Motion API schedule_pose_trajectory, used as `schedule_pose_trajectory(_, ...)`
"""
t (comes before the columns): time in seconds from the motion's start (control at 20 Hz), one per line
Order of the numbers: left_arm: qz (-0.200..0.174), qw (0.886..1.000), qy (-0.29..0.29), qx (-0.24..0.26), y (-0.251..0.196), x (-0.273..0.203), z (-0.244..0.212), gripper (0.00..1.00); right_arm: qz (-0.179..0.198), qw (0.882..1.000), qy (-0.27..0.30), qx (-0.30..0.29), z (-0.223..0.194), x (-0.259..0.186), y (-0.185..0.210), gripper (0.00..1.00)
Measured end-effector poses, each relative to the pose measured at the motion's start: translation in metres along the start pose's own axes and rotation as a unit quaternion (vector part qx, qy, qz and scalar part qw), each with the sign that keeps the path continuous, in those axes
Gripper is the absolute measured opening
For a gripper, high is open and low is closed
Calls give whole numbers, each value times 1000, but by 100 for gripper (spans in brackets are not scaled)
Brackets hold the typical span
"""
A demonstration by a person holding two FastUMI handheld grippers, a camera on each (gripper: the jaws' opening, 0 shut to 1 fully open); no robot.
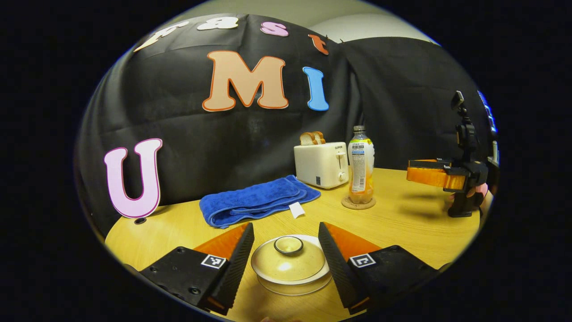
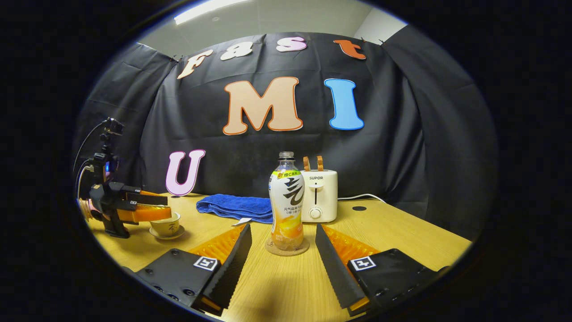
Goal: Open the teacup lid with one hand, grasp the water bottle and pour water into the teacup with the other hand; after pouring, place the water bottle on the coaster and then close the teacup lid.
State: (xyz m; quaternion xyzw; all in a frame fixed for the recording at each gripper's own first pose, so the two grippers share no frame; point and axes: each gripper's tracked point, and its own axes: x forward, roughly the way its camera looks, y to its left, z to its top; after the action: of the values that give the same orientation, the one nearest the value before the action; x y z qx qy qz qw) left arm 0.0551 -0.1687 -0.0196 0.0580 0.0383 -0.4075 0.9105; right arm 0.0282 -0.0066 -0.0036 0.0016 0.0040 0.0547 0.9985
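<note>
Wooden counter (image 1: 402, 223) before black cloth: in the left gripper view, our left claw (image 1: 286, 255) spreads released around the lidded teacup (image 1: 288, 264). In the right gripper view, our released right claw (image 2: 282, 257) faces the water bottle (image 2: 286, 201) on its coaster (image 2: 286, 248).

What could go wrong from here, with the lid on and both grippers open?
The left gripper straddles the whole lid, not its small knob; closing there might shift the teacup and saucer. The bottle looks uncapped and tall on its coaster; an off-centre approach by the right gripper could tip it toward the towel or toaster.
</note>
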Motion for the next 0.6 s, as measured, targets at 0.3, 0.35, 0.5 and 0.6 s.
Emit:
schedule_pose_trajectory(0.3, 31, 998, -39, -35, 6, -24, 10, 89, -6, 1000, 0, 0, -1, 0, -2, 91)
schedule_pose_trajectory(0.35, 47, 997, -46, -43, 11, -28, 12, 91, -7, 1000, 0, 0, -1, -1, -2, 91)
schedule_pose_trajectory(0.5, 84, 994, -55, -50, 20, -50, 12, 94, -8, 1000, 0, 0, 0, 0, -2, 91)
schedule_pose_trajectory(0.6, 104, 992, -55, -51, 25, -64, 11, 94, -10, 1000, -1, 0, 0, -1, -3, 91)
